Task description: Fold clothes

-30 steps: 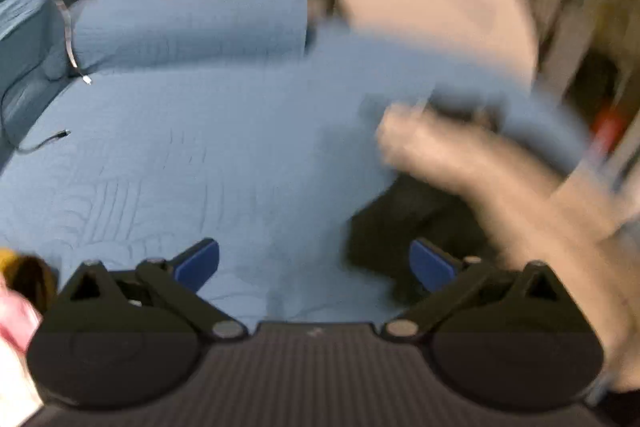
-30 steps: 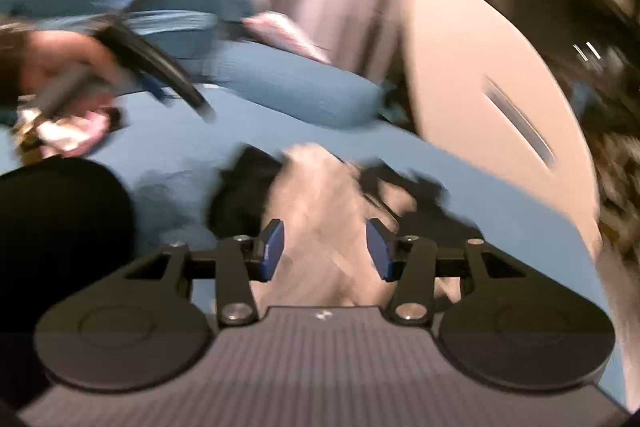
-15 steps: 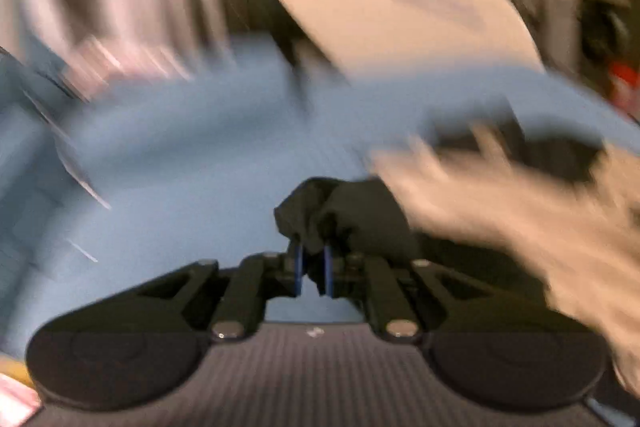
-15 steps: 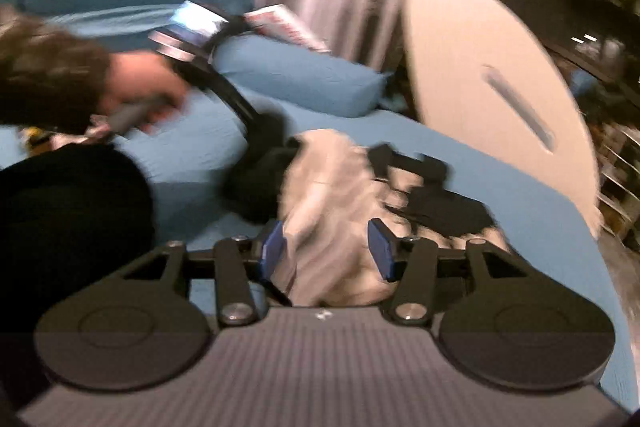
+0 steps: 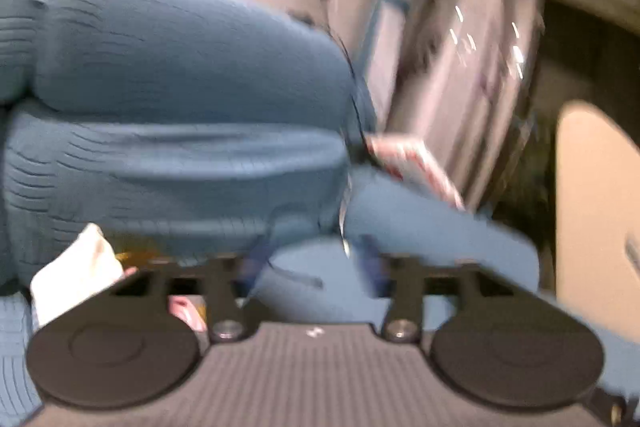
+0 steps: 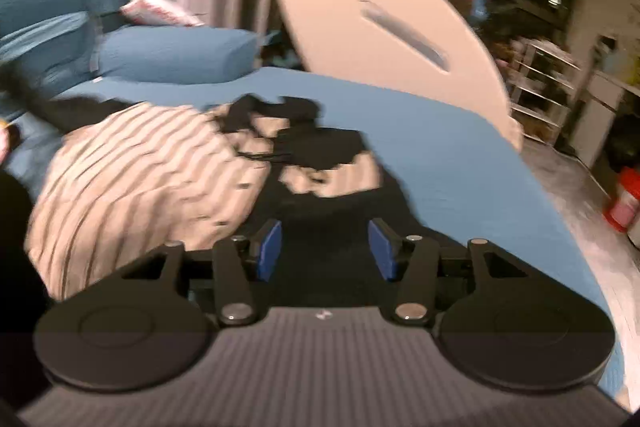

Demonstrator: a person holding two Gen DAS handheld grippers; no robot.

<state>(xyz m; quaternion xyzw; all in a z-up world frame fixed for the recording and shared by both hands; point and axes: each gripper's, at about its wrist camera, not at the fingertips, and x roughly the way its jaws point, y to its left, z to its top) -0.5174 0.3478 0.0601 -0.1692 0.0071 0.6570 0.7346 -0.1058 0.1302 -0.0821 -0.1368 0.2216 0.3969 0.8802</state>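
A striped beige and black garment [image 6: 132, 163] lies spread on the blue bed [image 6: 440, 147] in the right wrist view, its black part [image 6: 320, 147] crumpled toward the middle. My right gripper [image 6: 325, 249] is open and empty, low over the garment's near black edge. My left gripper [image 5: 312, 259] is open and empty, blurred, and faces the blue pillows [image 5: 168, 99] at the head of the bed. The garment is out of the left wrist view.
A pale oval board [image 6: 380, 23] leans at the bed's far side. Blue pillows [image 6: 172, 55] and a red-white packet [image 6: 156, 11] lie at the head. Shelves [image 6: 548, 83] and a red container [image 6: 624, 199] stand on the floor to the right. A white cloth [image 5: 76, 271] lies near the left gripper.
My left gripper was shut on the garment's black part half a second ago; now it is open and swung toward the pillows. The garment has been spread out on the bed.
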